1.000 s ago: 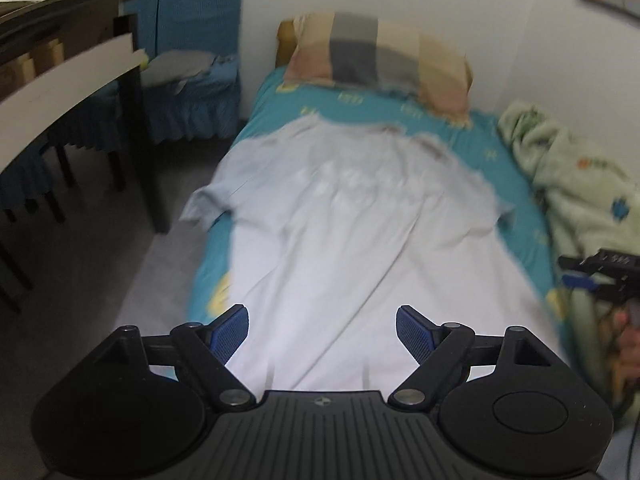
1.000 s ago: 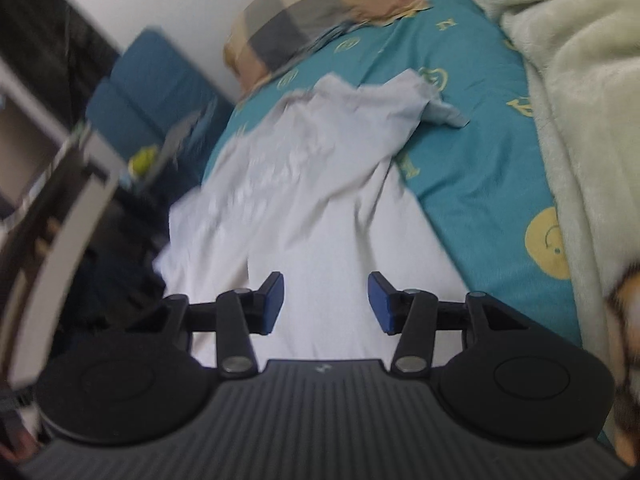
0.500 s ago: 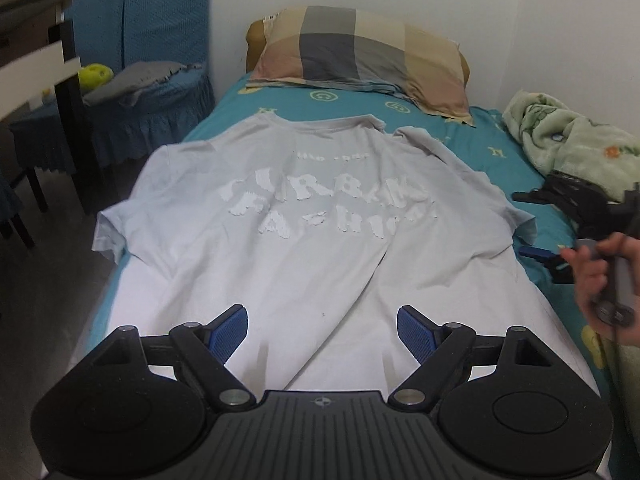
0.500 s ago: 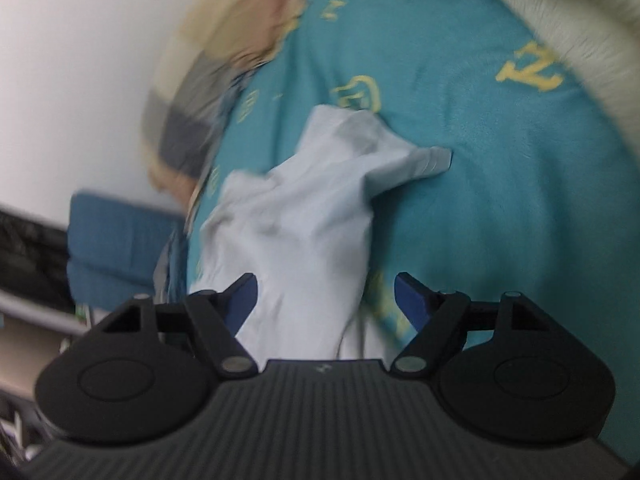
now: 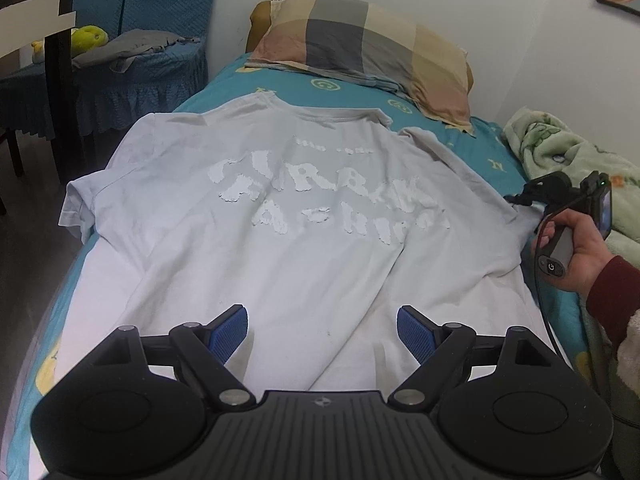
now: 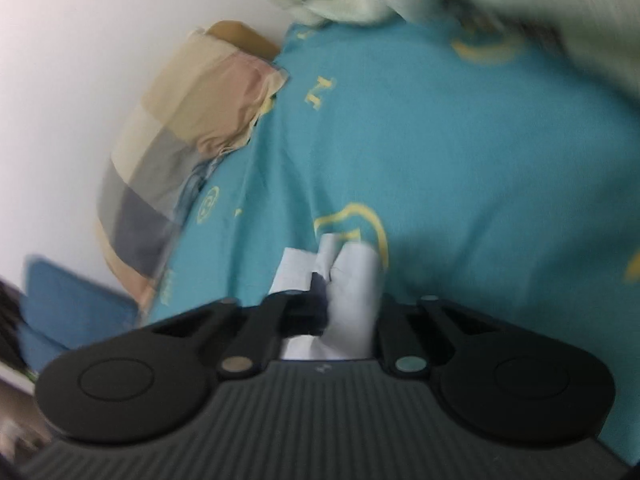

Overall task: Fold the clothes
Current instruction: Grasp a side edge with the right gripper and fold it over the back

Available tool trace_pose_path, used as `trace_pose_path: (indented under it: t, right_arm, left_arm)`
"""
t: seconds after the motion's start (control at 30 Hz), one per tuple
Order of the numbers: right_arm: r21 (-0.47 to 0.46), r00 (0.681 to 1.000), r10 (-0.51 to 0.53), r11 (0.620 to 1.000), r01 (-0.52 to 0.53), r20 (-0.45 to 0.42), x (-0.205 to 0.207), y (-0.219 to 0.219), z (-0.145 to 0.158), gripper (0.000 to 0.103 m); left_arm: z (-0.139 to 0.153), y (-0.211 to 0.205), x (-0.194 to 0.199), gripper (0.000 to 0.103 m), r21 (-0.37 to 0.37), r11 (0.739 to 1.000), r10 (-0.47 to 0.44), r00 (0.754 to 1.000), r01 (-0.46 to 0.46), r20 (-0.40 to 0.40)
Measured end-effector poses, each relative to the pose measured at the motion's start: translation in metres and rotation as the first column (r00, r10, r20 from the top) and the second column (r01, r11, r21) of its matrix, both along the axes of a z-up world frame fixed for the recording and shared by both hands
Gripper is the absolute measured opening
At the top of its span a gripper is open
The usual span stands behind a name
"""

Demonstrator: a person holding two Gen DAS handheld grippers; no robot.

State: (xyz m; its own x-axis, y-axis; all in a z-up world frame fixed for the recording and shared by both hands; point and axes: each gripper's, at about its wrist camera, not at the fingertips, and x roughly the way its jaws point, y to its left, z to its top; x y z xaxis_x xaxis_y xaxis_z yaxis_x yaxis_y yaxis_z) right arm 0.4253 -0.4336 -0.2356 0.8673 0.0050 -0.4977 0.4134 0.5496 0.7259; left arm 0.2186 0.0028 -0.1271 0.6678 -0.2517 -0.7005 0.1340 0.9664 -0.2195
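Note:
A white T-shirt [image 5: 304, 240] with worn white lettering lies spread flat on the teal bed sheet [image 5: 348, 88], collar toward the pillow. My left gripper [image 5: 322, 334] hovers over the shirt's lower part near the hem, open, with nothing between its blue pads. A hand [image 5: 580, 248] holds my right gripper [image 5: 516, 199] at the shirt's right sleeve. In the blurred right wrist view the right gripper [image 6: 326, 288] is shut on the white sleeve fabric [image 6: 352, 276], which bunches out past the fingertips over the sheet [image 6: 460, 160].
A checked pillow [image 5: 360, 44] lies at the head of the bed against the white wall. A green fleece blanket [image 5: 560, 152] is piled along the right side. A blue-covered chair [image 5: 132, 68] with grey cloth stands left of the bed, beside a dark desk [image 5: 52, 40].
The right gripper swung onto the end of the right sleeve and closed on it. The left gripper dropped lower toward the shirt's hem and stayed open.

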Motion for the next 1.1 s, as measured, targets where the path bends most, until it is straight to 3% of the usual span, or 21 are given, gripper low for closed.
trace_pose_path:
  t: [0.13,0.3,0.43,0.5,0.67,0.77,0.87,1.03,1.1]
  right_arm:
    - [-0.184,0.998,-0.055,0.981,0.055,0.006,-0.013,-0.014,0.035,0.005]
    - [-0.395,0.995,-0.095,0.916,0.072,-0.038,-0.018,-0.035,0.065,0.005]
    - [-0.486,0.995,-0.073,0.873,0.035,-0.061,-0.012,-0.03,0.085,0.006]
    - [-0.569,0.998,-0.033,0.822,-0.008,-0.061,-0.008,-0.01,0.098,0.006]
    - [-0.745,0.988,0.142,0.651,-0.143,-0.065,0.008,0.076,0.126,0.006]
    - [-0.826,0.955,0.283,0.516,-0.229,-0.088,0.017,0.148,0.135,0.006]
    - [-0.874,0.906,0.399,0.379,-0.305,-0.144,0.022,0.22,0.124,0.007]
    - [-0.848,0.824,0.483,0.264,-0.46,-0.296,0.028,0.292,0.066,0.007]
    - [-0.816,0.808,0.483,0.278,-0.507,-0.337,0.031,0.301,0.046,0.007]
  left_arm:
    - [0.009,0.004,-0.005,0.084,-0.024,1.0,0.007,1.0,-0.007,0.027]
    - [0.018,0.01,-0.011,0.084,-0.03,0.999,0.02,0.998,-0.018,0.054]
    - [0.021,0.013,-0.011,0.084,-0.037,0.999,0.017,0.998,-0.015,0.061]
    - [0.021,0.014,-0.01,0.084,-0.039,0.999,0.015,0.998,-0.013,0.064]
    - [0.025,0.023,-0.009,0.084,-0.058,0.998,0.03,0.997,-0.026,0.075]
    - [0.03,0.033,-0.01,0.084,-0.075,0.996,0.055,0.995,-0.049,0.087]
    - [0.036,0.043,-0.012,0.084,-0.093,0.993,0.083,0.991,-0.074,0.102]
    - [0.041,0.059,-0.015,0.084,-0.11,0.989,0.111,0.986,-0.097,0.126]
    - [0.039,0.065,-0.014,0.084,-0.118,0.987,0.12,0.986,-0.106,0.12]
